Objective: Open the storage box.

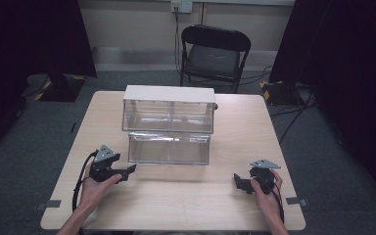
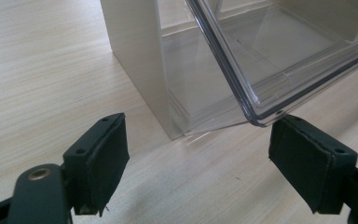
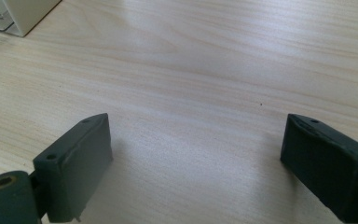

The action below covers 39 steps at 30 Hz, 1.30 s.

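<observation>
Left gripper view: left hand-held gripper (image 2: 198, 163) gapes empty (beside the clear drawer (image 2: 279, 56)).

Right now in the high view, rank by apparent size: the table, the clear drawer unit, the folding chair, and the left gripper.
1. Table, by far the largest.
2. Clear drawer unit and folding chair: they look about alike, and the chair stands farther back, so no ranking between them.
3. Left gripper, the smallest.
</observation>
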Available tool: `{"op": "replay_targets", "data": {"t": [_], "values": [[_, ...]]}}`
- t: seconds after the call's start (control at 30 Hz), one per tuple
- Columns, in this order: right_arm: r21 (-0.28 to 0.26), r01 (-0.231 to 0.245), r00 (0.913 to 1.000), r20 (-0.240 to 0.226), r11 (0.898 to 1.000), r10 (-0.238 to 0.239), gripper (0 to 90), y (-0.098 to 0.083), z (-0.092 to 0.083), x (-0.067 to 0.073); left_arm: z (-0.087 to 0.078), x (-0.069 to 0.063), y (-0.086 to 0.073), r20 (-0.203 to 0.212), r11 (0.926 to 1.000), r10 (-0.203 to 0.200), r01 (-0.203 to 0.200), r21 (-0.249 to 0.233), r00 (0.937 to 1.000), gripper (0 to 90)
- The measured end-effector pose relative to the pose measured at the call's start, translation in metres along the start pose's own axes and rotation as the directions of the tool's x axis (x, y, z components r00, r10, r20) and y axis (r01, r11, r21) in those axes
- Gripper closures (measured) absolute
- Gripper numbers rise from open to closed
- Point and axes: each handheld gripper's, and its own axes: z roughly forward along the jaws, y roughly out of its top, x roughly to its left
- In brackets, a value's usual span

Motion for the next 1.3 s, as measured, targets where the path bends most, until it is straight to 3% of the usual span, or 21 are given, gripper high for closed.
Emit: {"op": "replay_targets", "data": {"t": [0.33, 1.07, 1.3], "values": [[0.000, 0.000, 1.0000, 0.000, 1.000, 0.000, 8.0, 0.0000, 0.0000, 0.0000, 0.0030, 0.0017, 0.0002, 0.017, 0.9997, -0.021, 0.021, -0.010, 0.9996, 18.3], [0.000, 0.000, 1.0000, 0.000, 1.000, 0.000, 8.0, 0.0000, 0.0000, 0.0000, -0.0012, 0.0013, 0.0003, 0.078, 0.9984, -0.013, 0.017, -0.053, 0.9969, 18.6], [0.000, 0.000, 1.0000, 0.000, 1.000, 0.000, 8.1, 0.0000, 0.0000, 0.0000, -0.0026, 0.0018, 0.0003, 0.072, 0.9985, -0.007, 0.011, -0.054, 0.9974, 18.4]]}}
